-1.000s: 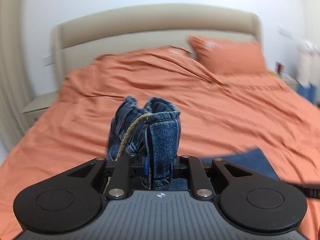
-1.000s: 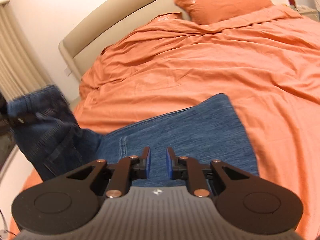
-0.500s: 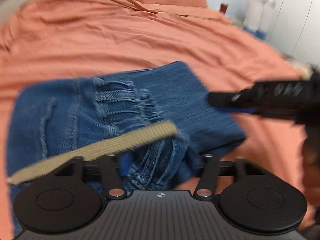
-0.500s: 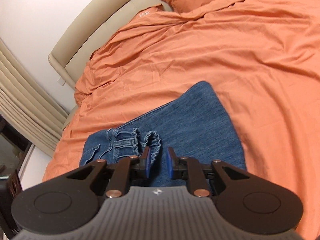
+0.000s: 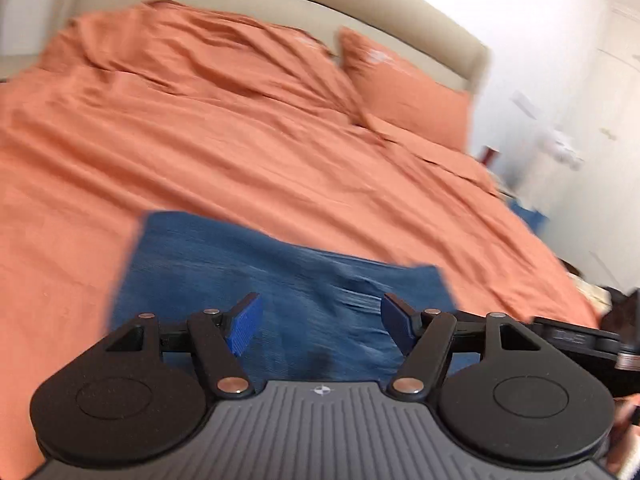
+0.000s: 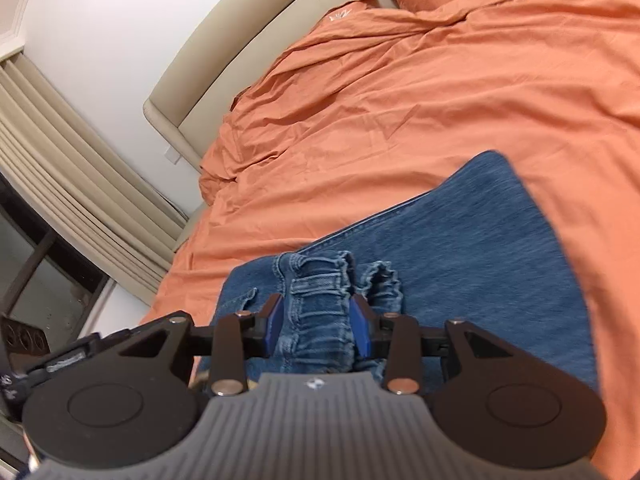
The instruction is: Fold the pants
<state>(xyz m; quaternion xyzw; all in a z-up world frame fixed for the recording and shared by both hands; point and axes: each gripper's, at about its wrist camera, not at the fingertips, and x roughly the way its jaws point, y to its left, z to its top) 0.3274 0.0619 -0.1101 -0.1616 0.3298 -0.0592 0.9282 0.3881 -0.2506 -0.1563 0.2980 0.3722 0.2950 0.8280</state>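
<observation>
Blue jeans [image 6: 500, 260] lie folded on the orange duvet [image 6: 440, 100], their gathered waistband [image 6: 320, 292] bunched on top at the near end. My right gripper [image 6: 318, 320] straddles that waistband. Its jaws are opening and the blue pads stand at either side of the denim without squeezing it. In the left wrist view, my left gripper [image 5: 319, 312] hovers just over the flat denim [image 5: 240, 264], open wide with nothing between its fingers. The picture there is blurred by motion. The right gripper's black body [image 5: 576, 336] shows at the right edge.
Orange pillows [image 5: 408, 96] lie against a beige headboard [image 6: 240, 48] at the far end. Beige curtains [image 6: 60, 160] and a dark window stand left of the bed. A nightstand with small items [image 5: 490, 156] is at the far right. Bare duvet surrounds the jeans.
My left gripper let go of the bunched waistband with its tan drawstring, opened wide and swung low over the denim. My right gripper spread its nearly shut jaws around the laid-down waistband.
</observation>
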